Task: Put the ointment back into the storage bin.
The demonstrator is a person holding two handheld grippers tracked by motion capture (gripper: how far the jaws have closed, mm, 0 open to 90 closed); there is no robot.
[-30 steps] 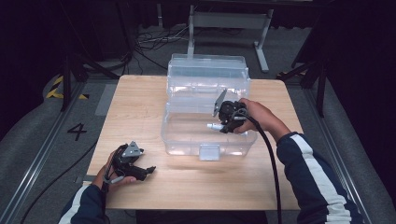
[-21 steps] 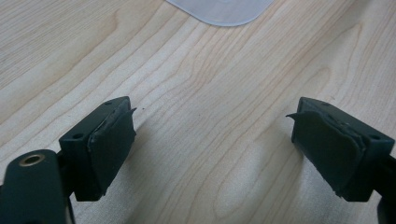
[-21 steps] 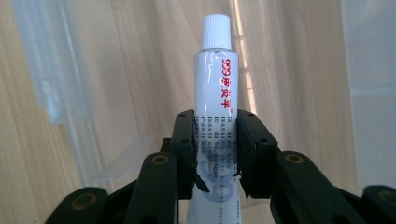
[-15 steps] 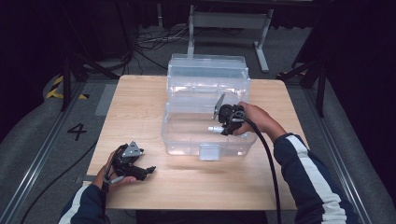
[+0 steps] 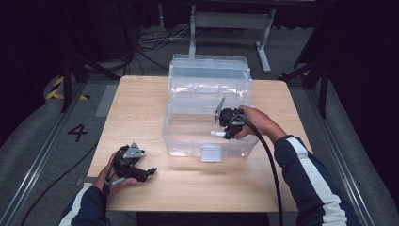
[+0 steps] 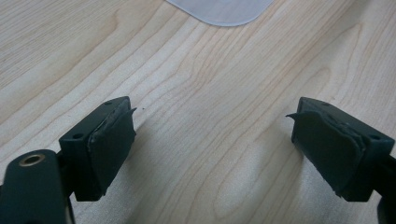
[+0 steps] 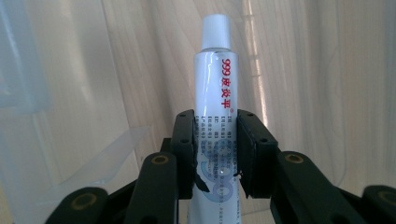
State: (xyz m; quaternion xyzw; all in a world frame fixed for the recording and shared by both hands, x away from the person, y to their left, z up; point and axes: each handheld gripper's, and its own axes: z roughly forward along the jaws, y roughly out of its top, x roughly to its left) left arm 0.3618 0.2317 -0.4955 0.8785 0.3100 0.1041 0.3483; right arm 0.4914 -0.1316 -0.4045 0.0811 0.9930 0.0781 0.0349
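White tube [image 7: 215, 93] w/ red print clamped in right gripper [image 7: 215, 154], held inside clear box [image 5: 188, 136] at its right end, box mid surface [image 5: 141, 103], left gripper [image 6: 212, 144] wide open, empty, near front-left edge

Dark navy sleeves with white stripes on both arms, right sleeve [image 5: 314, 181], left sleeve [image 5: 83, 211]. Black plastic left claw [image 5: 150, 172] with grey three-cornered plate, worn black rubber pads [image 6: 111, 140], brass-ringed screw holes. Black right claw [image 5: 217, 133], thick black cable [image 5: 269, 162] trailing.
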